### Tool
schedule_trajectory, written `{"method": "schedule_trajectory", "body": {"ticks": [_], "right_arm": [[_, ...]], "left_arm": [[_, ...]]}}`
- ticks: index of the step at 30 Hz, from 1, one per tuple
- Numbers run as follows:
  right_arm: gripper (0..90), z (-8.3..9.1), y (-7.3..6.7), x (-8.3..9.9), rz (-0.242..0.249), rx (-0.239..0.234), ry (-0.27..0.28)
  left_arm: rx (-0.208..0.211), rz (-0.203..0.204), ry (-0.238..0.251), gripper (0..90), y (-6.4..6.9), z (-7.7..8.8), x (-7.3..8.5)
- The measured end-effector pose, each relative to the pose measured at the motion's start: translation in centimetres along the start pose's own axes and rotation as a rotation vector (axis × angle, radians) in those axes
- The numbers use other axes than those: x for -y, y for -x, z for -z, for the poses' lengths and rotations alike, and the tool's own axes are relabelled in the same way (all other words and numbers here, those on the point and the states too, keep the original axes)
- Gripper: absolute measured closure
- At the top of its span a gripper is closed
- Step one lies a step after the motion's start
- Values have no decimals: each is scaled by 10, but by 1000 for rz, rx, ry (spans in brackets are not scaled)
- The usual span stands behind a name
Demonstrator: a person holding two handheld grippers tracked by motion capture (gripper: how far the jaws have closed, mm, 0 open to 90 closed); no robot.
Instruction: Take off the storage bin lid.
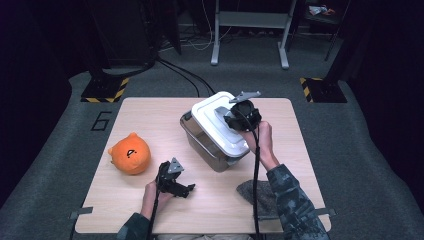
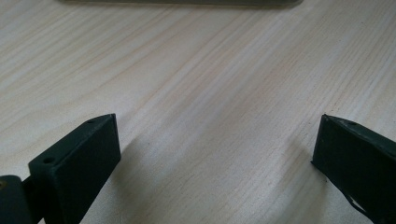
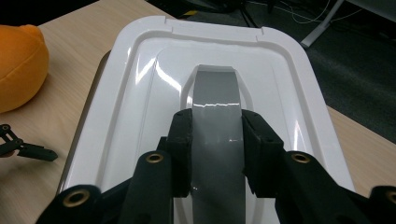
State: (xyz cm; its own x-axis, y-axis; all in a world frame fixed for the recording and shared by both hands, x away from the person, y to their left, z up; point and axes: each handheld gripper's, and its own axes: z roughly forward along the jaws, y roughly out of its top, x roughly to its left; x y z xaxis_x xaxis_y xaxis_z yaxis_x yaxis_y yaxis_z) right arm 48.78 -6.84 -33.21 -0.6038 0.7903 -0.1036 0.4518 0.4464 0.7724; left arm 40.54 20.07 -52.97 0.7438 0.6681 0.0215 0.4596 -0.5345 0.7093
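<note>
Both jaws of the right hand-held gripper (image 3: 215, 140) clamp the grey handle (image 3: 215, 116) of the white lid (image 3: 140, 84) on the clear bin (image 1: 200, 140) mid-surface; lift straight up, keeping it level, while the left hand-held gripper (image 2: 215, 154) rests wide open.

On the table (image 1: 150, 107), the plush toy (image 1: 130, 153) lies left of the lidded box (image 1: 216, 132), a cloth (image 1: 260, 196) seemingly nearer

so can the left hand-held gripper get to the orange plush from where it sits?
Probably yes: the left hand-held gripper rests open on the table, and bare tabletop separates it from the orange plush.
</note>
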Motion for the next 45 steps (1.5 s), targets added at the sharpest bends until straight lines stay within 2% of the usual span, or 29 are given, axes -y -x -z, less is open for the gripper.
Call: {"method": "schedule_trajectory", "body": {"ticks": [4,7,21,30,32,37,45], "right_arm": [[663,5,7,2,0,13,9],[663,13,15,5,-28,33,13],[663,32,45,19,-77,98,22],[663,46,69,32,-116,151,23],[663,49,77,37,-131,176,20],[663,53,88,44,-151,200,22],[663,53,106,61,-187,251,-9]], "left_arm": [[3,3,1,4,0,0,0],[4,3,1,4,0,0,0],[4,4,1,4,0,0,0],[5,5,1,4,0,0,0],[2,1,0,4,0,0,0],[1,9,5,4,0,0,0],[-1,7,5,4,0,0,0]]}}
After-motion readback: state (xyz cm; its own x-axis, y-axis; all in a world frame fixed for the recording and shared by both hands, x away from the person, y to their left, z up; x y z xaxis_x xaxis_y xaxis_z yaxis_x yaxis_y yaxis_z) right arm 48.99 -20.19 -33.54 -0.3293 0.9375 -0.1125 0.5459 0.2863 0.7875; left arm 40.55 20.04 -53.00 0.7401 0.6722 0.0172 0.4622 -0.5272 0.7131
